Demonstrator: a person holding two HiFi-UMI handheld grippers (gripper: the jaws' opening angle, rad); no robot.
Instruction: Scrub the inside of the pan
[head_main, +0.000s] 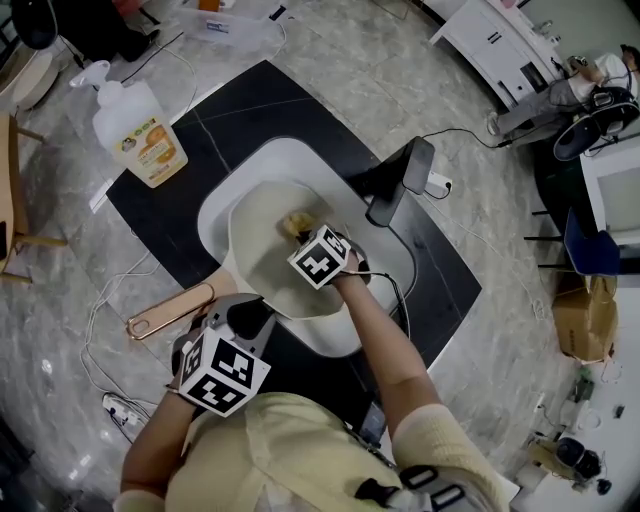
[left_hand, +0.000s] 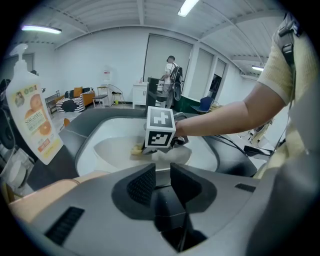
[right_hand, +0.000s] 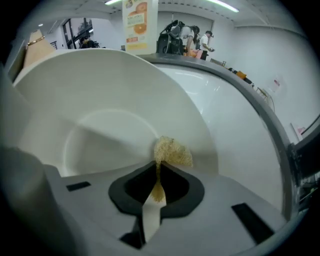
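Observation:
A cream pan (head_main: 262, 250) lies tilted in the white sink (head_main: 225, 195), its copper handle (head_main: 170, 310) pointing out to the left. My right gripper (head_main: 305, 240) is inside the pan, shut on a yellow mesh scrubber (right_hand: 172, 152) that presses against the pan's inner wall (right_hand: 100, 100). My left gripper (head_main: 255, 308) sits at the pan's near rim beside the handle. In the left gripper view its jaws (left_hand: 162, 177) stand close together, and they seem to be shut on that rim, with the pan (left_hand: 115, 150) just beyond.
An orange-labelled soap bottle (head_main: 140, 130) stands on the black counter at the back left. A black faucet (head_main: 400, 180) rises at the sink's right edge. Cables trail over the marble floor (head_main: 60, 320).

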